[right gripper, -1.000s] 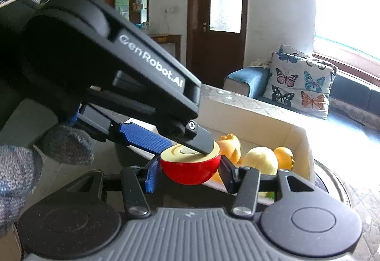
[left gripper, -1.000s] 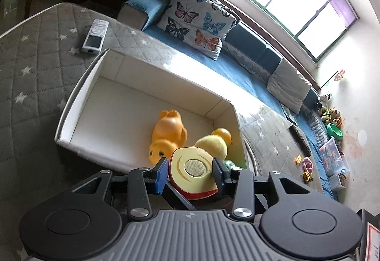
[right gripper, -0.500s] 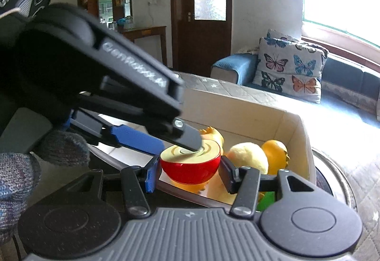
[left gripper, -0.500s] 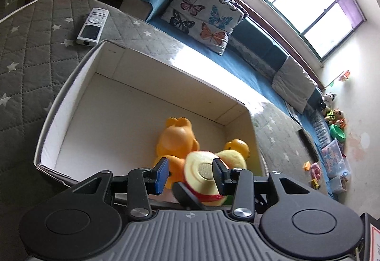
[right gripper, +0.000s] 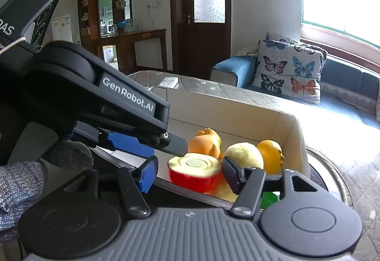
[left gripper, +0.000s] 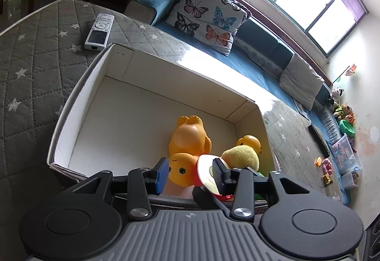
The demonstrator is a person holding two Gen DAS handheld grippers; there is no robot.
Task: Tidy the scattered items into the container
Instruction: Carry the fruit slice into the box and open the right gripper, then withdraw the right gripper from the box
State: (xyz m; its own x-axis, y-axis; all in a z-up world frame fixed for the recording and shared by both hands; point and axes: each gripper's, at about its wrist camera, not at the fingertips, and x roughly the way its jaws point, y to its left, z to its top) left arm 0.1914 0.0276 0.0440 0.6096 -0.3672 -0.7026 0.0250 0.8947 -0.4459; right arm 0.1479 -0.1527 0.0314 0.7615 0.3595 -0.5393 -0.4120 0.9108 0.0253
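Daylight from the sofa-side window falls on a quilted, star-patterned table carrying the white box (left gripper: 78,99). Over its near end hovers the left gripper (left gripper: 190,171), jaws spread and empty. A second ago the right gripper (right gripper: 188,171) pinched the red apple half (right gripper: 193,171); now its jaws have spread and the half sits loose between them, just above the orange duck (left gripper: 187,139) and yellow plush (left gripper: 242,156) inside. Release looks under way, so this item is nearly stowed.
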